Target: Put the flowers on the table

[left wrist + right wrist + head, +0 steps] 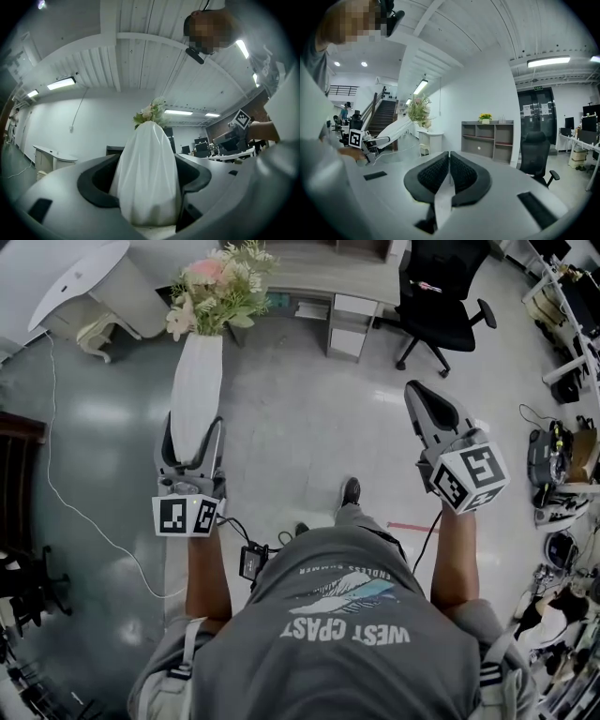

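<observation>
My left tongs (194,432) are clamped on the near end of a white wrap (197,381). The flowers (220,287) stick out of its far end, pink and cream blooms with green leaves. The bundle is up in the air over the grey floor (300,418), pointing away from me toward the counter (337,268) at the top of the head view. My right tongs (449,161) are pressed together with nothing between them, well apart from the bundle. A black office chair (436,296) stands beside the counter.
</observation>
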Tool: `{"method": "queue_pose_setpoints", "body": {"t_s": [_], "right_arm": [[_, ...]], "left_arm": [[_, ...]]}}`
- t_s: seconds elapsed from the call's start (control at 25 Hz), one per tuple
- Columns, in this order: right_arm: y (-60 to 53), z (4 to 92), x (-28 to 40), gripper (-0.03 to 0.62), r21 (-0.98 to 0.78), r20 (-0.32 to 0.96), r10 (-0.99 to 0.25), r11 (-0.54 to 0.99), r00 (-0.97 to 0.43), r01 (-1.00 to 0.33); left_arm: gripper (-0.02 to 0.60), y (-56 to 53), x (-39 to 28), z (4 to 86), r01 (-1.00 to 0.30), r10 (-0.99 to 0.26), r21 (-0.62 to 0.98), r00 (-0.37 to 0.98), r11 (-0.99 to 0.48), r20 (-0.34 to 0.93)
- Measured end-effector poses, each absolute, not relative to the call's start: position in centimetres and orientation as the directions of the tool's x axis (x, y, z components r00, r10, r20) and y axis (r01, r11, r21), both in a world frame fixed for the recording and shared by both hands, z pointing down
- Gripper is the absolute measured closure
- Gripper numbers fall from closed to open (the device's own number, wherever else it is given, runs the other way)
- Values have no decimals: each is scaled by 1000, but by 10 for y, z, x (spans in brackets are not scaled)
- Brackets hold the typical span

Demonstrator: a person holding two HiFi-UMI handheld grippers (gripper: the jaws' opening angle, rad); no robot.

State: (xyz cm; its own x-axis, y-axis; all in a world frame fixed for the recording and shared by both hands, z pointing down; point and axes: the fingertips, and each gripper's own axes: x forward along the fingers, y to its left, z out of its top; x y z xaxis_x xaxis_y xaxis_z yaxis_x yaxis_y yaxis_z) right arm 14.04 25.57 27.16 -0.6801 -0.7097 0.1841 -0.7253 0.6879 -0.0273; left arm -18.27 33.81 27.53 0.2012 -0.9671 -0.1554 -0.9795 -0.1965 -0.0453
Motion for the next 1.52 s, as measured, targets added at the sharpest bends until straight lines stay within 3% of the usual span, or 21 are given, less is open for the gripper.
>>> {"method": "queue_pose_setpoints", "body": {"t_s": [0.68, 1.52], "right_arm": [[136, 283, 148, 562, -45, 199, -625, 764, -755, -644], [41, 303, 212, 560, -78, 209, -607, 772, -767, -631]], "left_arm": [[239, 248, -146, 277, -991, -980, -48, 133, -127, -150], [239, 152, -76, 275, -991, -979, -58, 132, -124, -154]]}}
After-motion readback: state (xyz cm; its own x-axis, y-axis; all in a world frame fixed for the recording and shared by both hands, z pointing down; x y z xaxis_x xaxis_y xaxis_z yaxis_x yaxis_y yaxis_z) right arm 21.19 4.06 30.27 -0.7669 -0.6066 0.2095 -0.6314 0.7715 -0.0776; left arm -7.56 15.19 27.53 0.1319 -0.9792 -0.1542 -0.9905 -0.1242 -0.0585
